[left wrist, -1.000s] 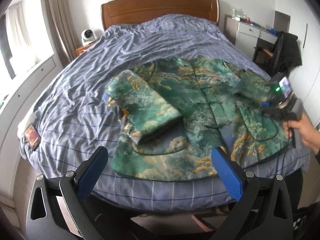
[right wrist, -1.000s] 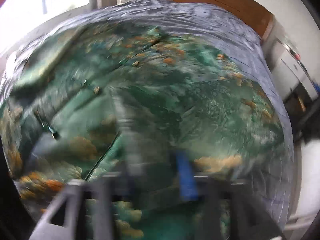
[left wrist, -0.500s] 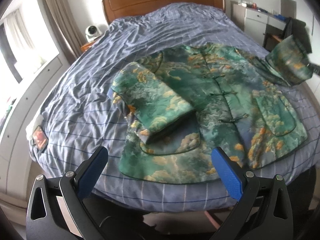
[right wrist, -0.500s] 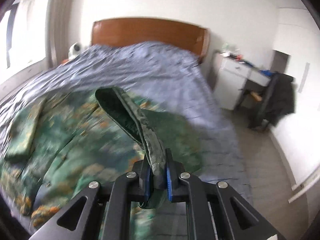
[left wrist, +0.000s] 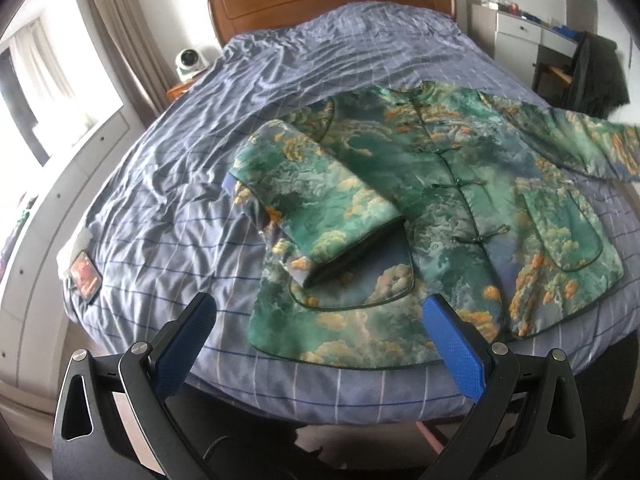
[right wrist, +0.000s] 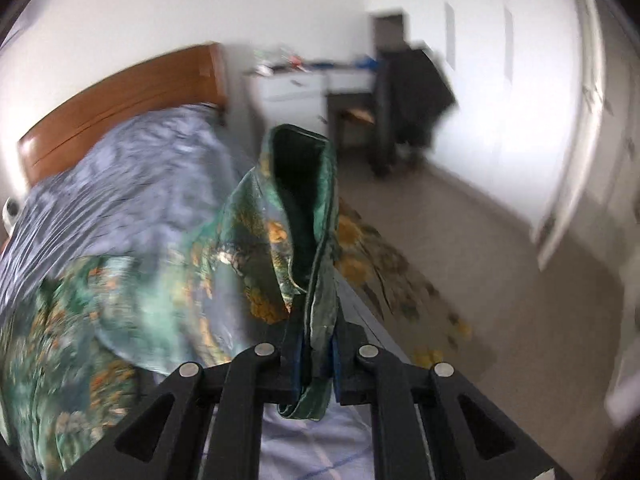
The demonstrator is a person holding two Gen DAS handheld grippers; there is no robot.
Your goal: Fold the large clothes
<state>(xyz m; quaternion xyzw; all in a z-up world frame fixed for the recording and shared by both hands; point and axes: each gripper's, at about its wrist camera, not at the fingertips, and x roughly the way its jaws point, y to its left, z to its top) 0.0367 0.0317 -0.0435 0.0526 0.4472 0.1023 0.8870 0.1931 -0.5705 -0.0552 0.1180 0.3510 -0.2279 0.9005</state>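
Jacket (left wrist: pixel 460 184), a quilted green garment printed with orange and pale clouds and fastened down the front with knot buttons, lies face up across the near half of the bed (left wrist: pixel 168 184), collar toward the headboard (left wrist: pixel 332 0) and hem toward the foot. Its long axis runs head to foot. One sleeve (left wrist: pixel 320 200) is already folded in over the body; the opposite sleeve (right wrist: pixel 296 216) is lifted off the bed and stretched outward, its cuff clamped between the closed fingers of the right hand-held gripper (right wrist: pixel 316 364). The garment body therefore lies to the left of that gripper, so the coming fold appears to run inward across the axis. The left hand-held gripper (left wrist: pixel 320 344) hovers spread wide and empty at the hem, nearer the body.
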